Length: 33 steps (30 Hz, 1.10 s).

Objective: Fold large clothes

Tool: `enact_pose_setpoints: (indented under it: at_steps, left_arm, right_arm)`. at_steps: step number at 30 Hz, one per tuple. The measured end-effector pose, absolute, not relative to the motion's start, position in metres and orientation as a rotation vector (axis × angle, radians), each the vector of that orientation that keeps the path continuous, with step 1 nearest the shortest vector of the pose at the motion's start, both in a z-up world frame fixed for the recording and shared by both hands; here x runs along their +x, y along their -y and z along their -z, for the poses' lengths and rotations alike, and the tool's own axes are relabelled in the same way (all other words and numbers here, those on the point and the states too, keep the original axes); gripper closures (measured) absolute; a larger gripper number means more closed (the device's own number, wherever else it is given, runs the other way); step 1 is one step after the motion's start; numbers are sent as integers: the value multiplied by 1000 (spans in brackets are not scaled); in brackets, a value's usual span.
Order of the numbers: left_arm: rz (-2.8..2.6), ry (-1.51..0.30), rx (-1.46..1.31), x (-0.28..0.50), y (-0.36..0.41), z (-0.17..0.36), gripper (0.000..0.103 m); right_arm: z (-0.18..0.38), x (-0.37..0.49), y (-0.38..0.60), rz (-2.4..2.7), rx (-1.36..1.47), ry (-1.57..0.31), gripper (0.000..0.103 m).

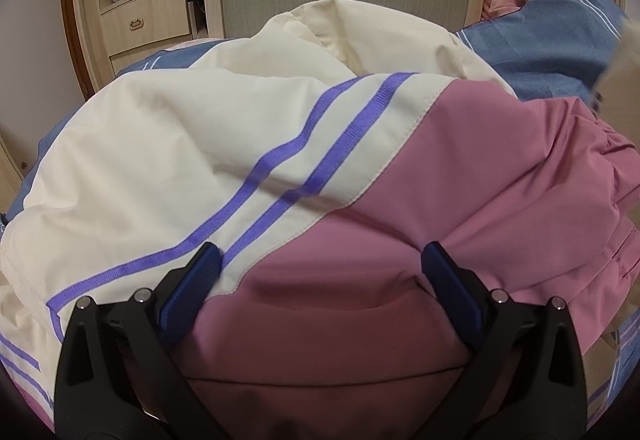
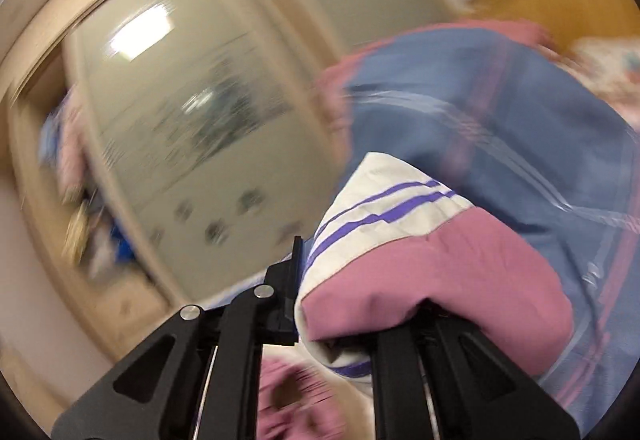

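Left gripper [image 1: 320, 260] hovers, jaws spread, over the soft, puffy jacket [image 1: 248, 144]. Right gripper [image 2: 340, 304] pinches its bulky hem; grab seams, it's slippery.

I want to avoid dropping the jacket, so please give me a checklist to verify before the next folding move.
1. Right gripper shut on the jacket: ok, cloth is bunched between its fingers.
2. Left gripper ready to grasp: ok, jaws open over the pink panel.
3. Left gripper holds cloth: not ok, nothing pinched yet.
4. Jacket lies flat: not ok, cream part is rumpled.
5. Right view sharp enough to judge the grip depth: cannot tell, motion blur.
6. Blue bedding under the jacket: ok.
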<state>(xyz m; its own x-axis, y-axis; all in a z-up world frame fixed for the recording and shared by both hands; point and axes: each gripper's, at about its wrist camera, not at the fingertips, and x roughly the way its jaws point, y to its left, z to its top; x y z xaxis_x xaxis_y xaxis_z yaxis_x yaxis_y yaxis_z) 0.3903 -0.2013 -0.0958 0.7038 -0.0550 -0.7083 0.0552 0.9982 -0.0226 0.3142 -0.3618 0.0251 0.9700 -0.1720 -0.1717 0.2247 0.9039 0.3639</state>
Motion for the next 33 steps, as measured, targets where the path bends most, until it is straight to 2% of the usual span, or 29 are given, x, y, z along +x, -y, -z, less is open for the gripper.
enact_pose_setpoints:
  at_steps: [3, 10, 16, 22, 26, 29, 33]
  left_arm:
    - [90, -788, -56, 390, 187, 88, 2]
    - [-40, -714, -378, 386, 77, 57, 2]
    - [-204, -497, -180, 358, 61, 5, 2]
    - [-98, -327, -25, 315, 121, -66, 2]
    - [140, -298, 153, 297, 210, -106, 2]
    - [242, -333, 448, 291, 295, -92, 2]
    - [141, -284, 855, 286, 397, -31, 2]
  right_arm:
    - [-22, 332, 315, 127, 259, -219, 92]
    - [30, 368, 255, -22, 164, -444, 92]
    - [51, 369, 225, 12, 21, -476, 91]
    - [78, 379, 204, 77, -113, -512, 89]
    - [77, 380, 209, 69, -95, -515, 89]
    - [77, 382, 208, 71, -102, -518, 89]
    - [76, 382, 208, 67, -97, -520, 89]
